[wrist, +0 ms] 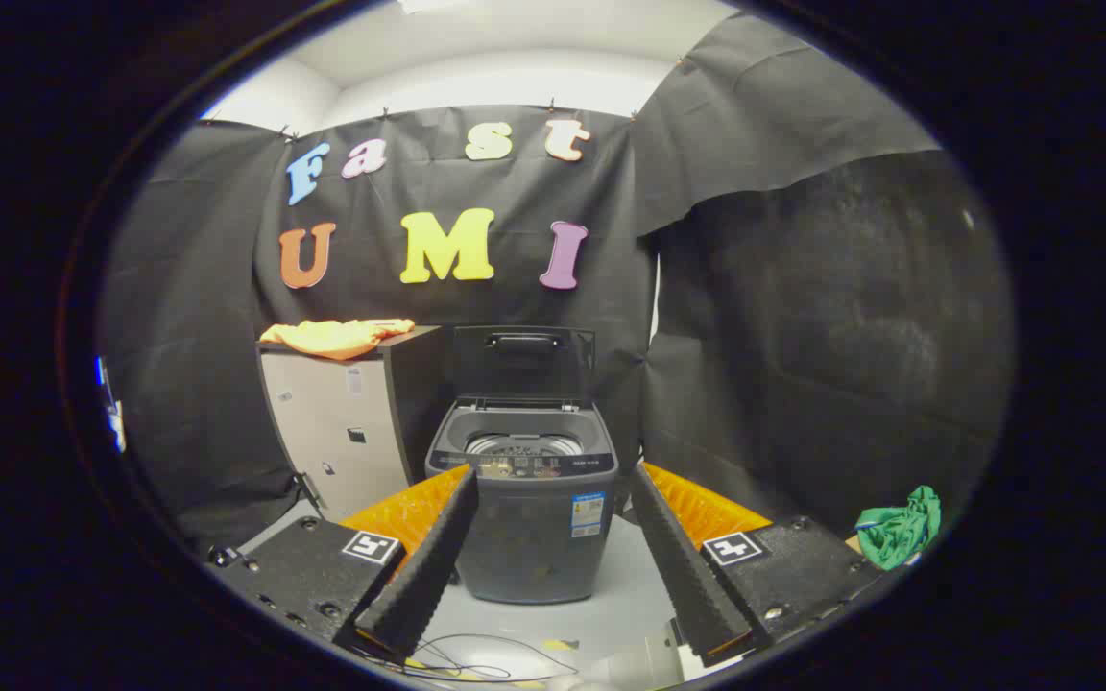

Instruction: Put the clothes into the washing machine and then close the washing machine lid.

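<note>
Tool spread wide, empty. One boxy washing machine beyond the fingers, lid upright. One crumpled orange garment atop one cabinet; one green cloth lies right.

From my remote station: the washing machine stands on the floor ahead of my gripper, whose fingers are spread wide and hold nothing, one to each side of the machine. Its lid stands raised at the back, against the booth wall. A cabinet sits just left of the machine, with a garment lying on top. A second garment lies well to the machine's right. Cables trail on the floor in front of it.
</note>
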`<state>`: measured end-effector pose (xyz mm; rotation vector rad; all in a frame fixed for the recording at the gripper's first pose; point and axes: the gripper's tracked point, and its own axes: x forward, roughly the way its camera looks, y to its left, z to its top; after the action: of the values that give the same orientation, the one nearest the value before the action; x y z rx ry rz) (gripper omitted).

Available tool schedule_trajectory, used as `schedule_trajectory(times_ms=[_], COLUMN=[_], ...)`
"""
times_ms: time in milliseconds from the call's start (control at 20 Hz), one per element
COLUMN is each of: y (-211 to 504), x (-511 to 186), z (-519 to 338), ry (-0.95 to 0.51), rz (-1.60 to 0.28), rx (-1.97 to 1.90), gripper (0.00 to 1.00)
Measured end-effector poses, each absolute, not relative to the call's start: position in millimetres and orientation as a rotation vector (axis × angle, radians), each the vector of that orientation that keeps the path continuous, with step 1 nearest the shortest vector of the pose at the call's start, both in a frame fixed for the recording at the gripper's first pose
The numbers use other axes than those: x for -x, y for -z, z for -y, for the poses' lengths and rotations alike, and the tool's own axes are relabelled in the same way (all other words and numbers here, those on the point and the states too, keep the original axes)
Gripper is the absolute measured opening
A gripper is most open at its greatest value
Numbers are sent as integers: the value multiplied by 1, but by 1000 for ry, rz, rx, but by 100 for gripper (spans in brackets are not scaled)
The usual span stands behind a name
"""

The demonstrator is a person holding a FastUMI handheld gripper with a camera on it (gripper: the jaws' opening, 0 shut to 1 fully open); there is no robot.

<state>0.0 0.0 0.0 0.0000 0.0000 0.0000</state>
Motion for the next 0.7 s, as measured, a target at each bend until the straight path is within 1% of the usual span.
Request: schedule_trajectory(times_ms=[700], y=[1], x=[3], z=[-4], ry=[17], rz=[-4], rx=[-18], gripper=[100])
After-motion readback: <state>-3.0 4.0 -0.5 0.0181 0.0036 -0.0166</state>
